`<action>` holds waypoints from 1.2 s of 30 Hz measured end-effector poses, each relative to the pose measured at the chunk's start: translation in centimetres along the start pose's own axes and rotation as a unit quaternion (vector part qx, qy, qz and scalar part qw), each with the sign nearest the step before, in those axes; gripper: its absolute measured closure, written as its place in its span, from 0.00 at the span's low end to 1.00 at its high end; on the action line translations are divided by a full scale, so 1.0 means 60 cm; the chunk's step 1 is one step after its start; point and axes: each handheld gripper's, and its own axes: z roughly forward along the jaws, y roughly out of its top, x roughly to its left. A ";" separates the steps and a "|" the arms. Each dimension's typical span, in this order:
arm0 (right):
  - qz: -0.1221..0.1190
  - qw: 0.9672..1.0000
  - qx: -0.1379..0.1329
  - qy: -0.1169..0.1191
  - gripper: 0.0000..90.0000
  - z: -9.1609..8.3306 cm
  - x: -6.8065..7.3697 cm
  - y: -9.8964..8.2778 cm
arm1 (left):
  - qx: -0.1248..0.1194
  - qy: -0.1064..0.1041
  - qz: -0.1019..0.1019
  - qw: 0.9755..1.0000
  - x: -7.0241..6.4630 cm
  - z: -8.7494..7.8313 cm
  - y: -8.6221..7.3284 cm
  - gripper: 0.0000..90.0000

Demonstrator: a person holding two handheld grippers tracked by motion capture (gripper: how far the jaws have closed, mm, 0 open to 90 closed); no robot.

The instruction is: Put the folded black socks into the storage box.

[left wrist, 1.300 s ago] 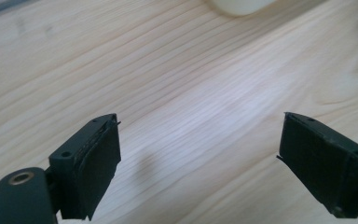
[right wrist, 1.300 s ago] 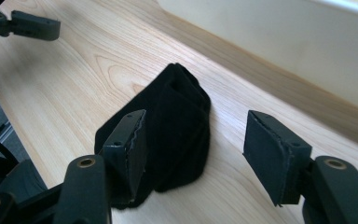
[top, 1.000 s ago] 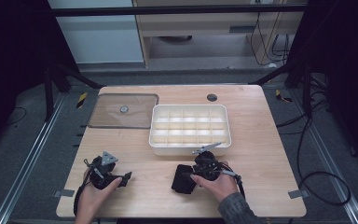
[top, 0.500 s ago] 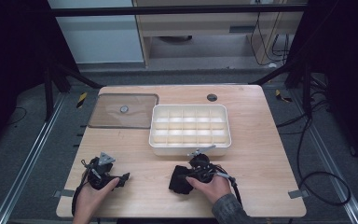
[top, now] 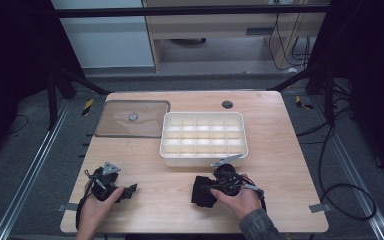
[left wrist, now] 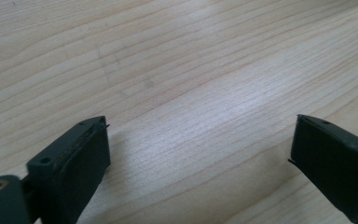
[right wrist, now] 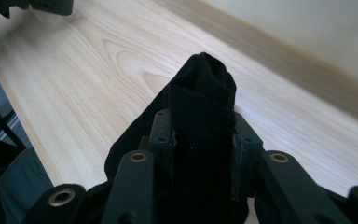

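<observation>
Both right tongs [right wrist: 200,135] pinch black cloth [right wrist: 200,93] between them

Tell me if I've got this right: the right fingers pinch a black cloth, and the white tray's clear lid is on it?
Not quite. The clear lid lies on the table left of the white tray, which stands uncovered, as the high view shows. The right fingers do pinch the black cloth.

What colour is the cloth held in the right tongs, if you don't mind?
Black, a ribbed knit cloth; the right gripper view shows it best.
</observation>
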 end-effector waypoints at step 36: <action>0.033 0.990 -0.063 -0.125 0.75 -0.235 -0.103 0.012 | -0.044 0.000 0.020 0.999 0.011 0.019 -0.010 0.00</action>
